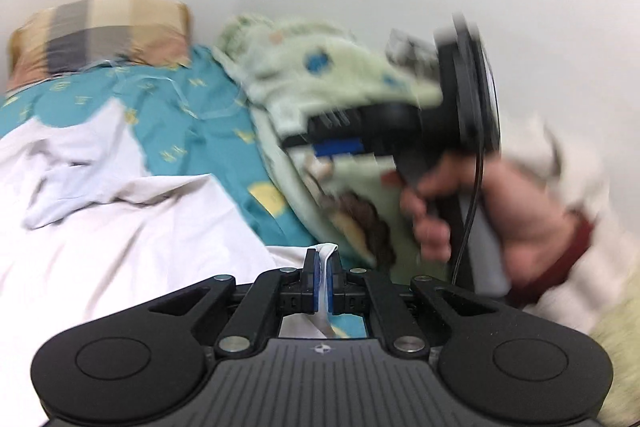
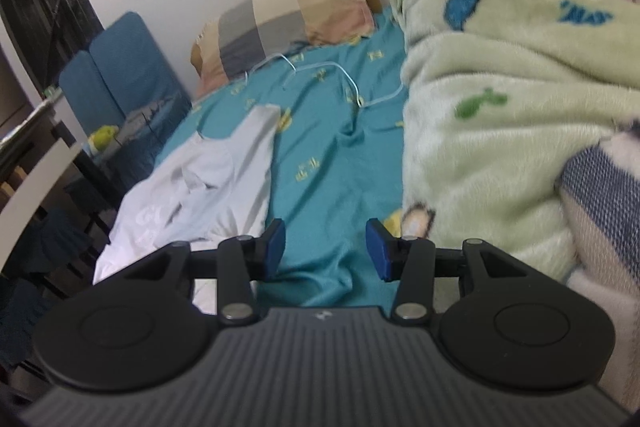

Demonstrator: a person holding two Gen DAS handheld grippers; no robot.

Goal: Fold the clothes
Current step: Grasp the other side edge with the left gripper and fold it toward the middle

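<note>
A white shirt (image 1: 120, 211) lies crumpled on the teal bedsheet (image 1: 208, 123). My left gripper (image 1: 323, 267) is shut on a fold of the shirt's edge, and white cloth pokes out between the blue pads. In the left wrist view my right gripper (image 1: 320, 143) hovers at the right, held by a hand (image 1: 492, 211), blurred. In the right wrist view my right gripper (image 2: 325, 247) stands open over the teal bedsheet (image 2: 332, 163) with nothing between its fingers. The white shirt (image 2: 200, 183) lies to its left.
A pale green fleece blanket (image 2: 500, 99) is heaped along the right side of the bed. A checked pillow (image 2: 288, 19) sits at the head against the wall. A white cable (image 2: 340, 75) trails over the sheet. A blue chair (image 2: 120, 75) and dark furniture stand left of the bed.
</note>
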